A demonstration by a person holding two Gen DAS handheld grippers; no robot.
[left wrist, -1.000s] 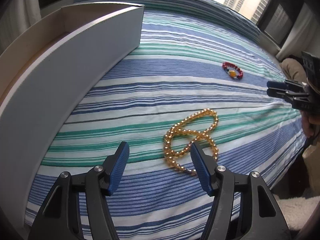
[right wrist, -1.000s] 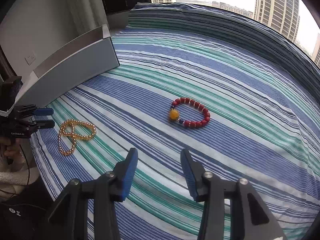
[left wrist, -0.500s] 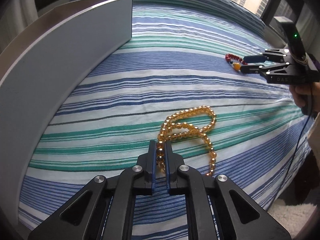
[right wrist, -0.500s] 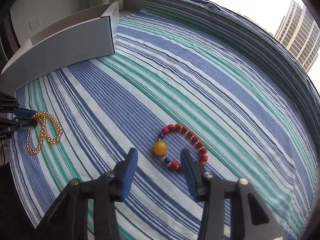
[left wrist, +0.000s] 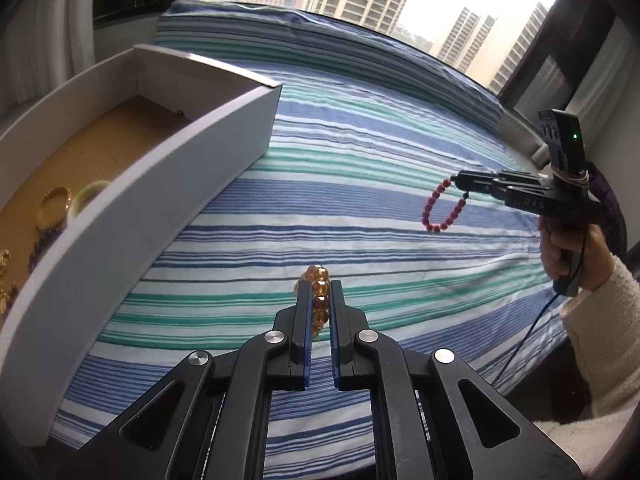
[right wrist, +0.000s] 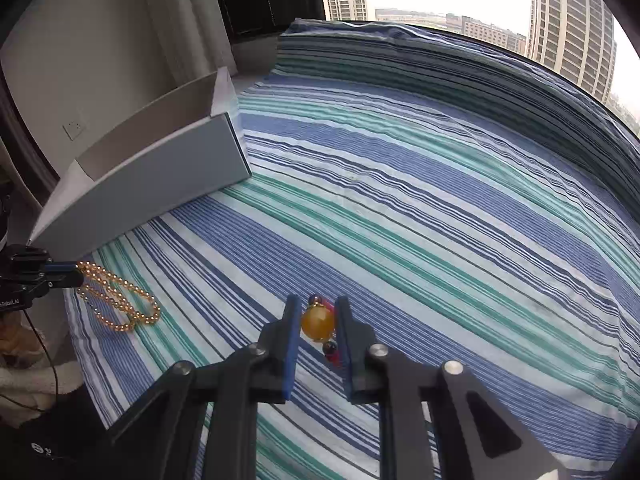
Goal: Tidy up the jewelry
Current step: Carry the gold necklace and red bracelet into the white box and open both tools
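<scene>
Our left gripper (left wrist: 319, 300) is clamped on the amber bead necklace (right wrist: 116, 300), a few beads pinched between its blue pads; in the right wrist view the strand hangs from the tips, and whether its lower loops clear the striped bed (left wrist: 360, 184) we cannot tell. Our right gripper (right wrist: 318, 322) has its jaws closing about the red bead bracelet (left wrist: 442, 208), the big orange bead (right wrist: 318, 323) sitting between the pads; from the left wrist view the bracelet dangles free below those tips, off the bedcover, so we judge it already carried. Outward from both lies the white box (left wrist: 168, 184), open-topped, standing on the bed with its long side running away from us. It sits to the left and ahead of the left gripper, just beside it, while the right gripper is well apart from it, across the bed. Inside on the brown floor we see a gold bangle (left wrist: 52, 206), a pale green bangle (left wrist: 86, 198) and some darker beads. The left hand is the nearer one, so we judge the necklace goes over the near wall first, lifted high enough that the hanging strand clears the rim.
</scene>
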